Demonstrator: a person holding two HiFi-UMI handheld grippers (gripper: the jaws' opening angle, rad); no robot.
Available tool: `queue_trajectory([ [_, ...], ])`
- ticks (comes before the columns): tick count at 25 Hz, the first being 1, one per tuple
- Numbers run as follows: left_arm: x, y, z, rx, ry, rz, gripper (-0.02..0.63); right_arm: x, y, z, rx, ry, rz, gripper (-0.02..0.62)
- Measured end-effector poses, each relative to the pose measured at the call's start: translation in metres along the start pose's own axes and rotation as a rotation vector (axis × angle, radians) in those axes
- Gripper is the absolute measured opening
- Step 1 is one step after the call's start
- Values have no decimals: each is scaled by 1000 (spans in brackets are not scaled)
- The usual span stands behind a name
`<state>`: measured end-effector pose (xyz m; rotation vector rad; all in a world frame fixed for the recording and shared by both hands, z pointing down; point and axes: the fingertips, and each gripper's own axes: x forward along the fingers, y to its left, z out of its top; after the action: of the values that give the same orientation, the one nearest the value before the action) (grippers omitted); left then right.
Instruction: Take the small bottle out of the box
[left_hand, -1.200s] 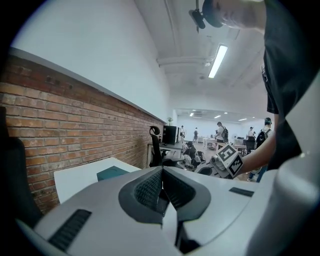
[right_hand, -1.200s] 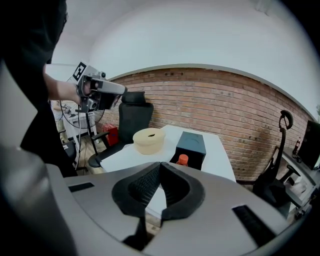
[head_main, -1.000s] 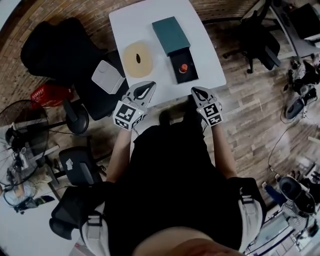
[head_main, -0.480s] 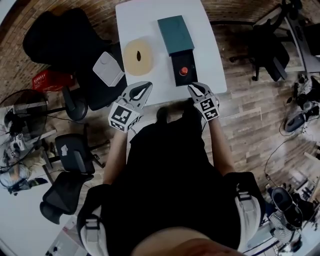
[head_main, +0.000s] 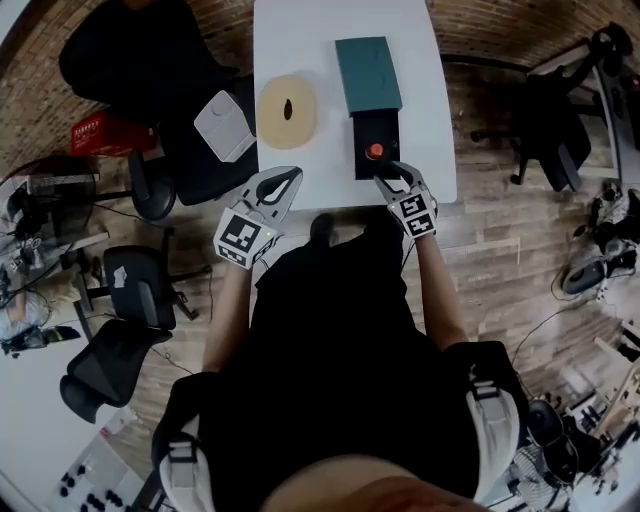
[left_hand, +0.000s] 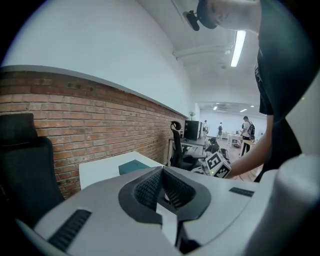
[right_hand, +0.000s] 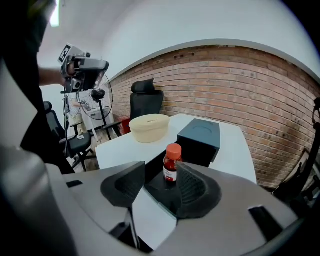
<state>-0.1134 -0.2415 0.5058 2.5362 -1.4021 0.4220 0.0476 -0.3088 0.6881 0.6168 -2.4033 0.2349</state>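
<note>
Small brown bottle with orange-red cap and white label, standing upright in the pulled-out black drawer of a dark teal box, lying flat along the right side of the white table.

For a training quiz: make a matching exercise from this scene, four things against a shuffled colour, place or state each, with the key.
1. small bottle
2. oval dish
3. box cover
4. left gripper

a. dark teal
b. jaws together
c. cream
d. upright in the black tray

Pairs: 1-d, 2-c, 3-a, 4-b.
</note>
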Motion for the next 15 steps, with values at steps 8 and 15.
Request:
queue_trajectory([
  [8,-6,8,-4,-12,16,56,20,21,-8,3,-26,18,35,221],
  [15,-4,12,-4,-23,23,102,20,39,-16,1,-64,48,72,229],
])
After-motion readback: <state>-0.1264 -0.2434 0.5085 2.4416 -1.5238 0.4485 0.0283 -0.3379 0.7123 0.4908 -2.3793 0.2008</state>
